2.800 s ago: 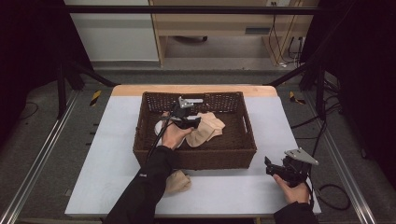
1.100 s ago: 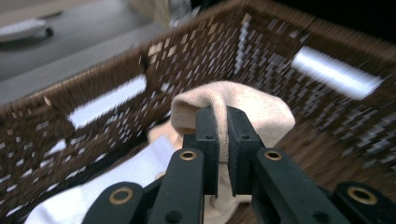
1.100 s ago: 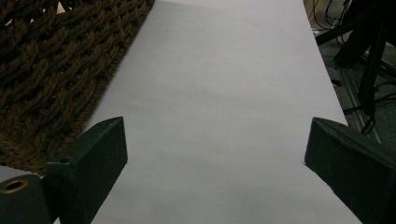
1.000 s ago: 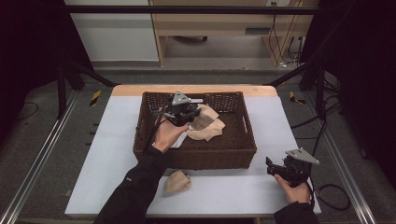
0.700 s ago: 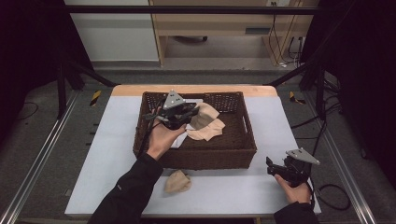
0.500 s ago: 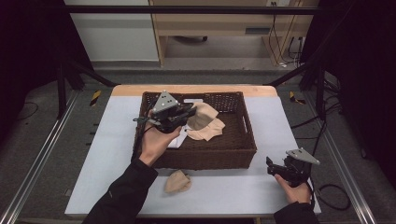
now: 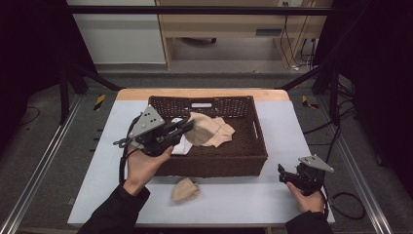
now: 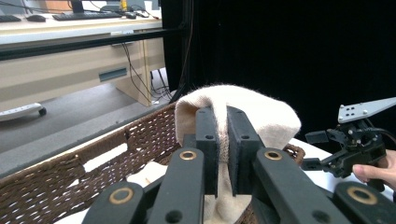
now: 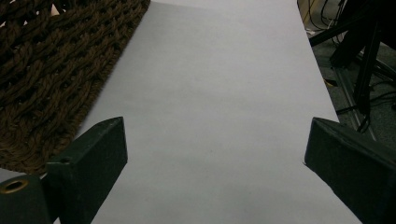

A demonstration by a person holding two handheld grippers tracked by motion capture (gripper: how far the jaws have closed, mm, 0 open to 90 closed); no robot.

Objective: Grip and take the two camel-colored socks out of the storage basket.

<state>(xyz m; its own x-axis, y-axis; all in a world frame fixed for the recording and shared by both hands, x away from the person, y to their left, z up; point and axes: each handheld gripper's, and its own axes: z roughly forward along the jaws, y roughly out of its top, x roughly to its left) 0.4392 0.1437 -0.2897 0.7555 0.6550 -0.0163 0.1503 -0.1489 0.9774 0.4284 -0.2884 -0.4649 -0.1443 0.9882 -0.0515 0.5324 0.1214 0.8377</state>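
Note:
A beige cloth (image 7: 201,130) hangs from my left gripper (image 7: 188,125), which is shut on it above the left part of the brown wicker basket (image 7: 243,157). In the left gripper view the jaws (image 8: 222,116) pinch the cloth (image 8: 266,114), which drapes over their tips. More beige cloth (image 7: 223,132) trails into the basket, beside a white piece (image 7: 181,147). Another beige cloth (image 7: 185,190) lies on the table in front of the basket. My right gripper (image 7: 283,174) rests near the table's front right, open, with bare table between its jaws (image 9: 215,154).
The white table (image 7: 292,126) carries the basket in its middle. In the right gripper view the basket's woven wall (image 9: 51,70) is close on the left. The other gripper (image 8: 348,144) shows far off in the left gripper view. A desk and cables stand beyond the table.
My left gripper has risen and moved left across the basket, carrying the beige cloth with it. The right gripper has stayed where it was.

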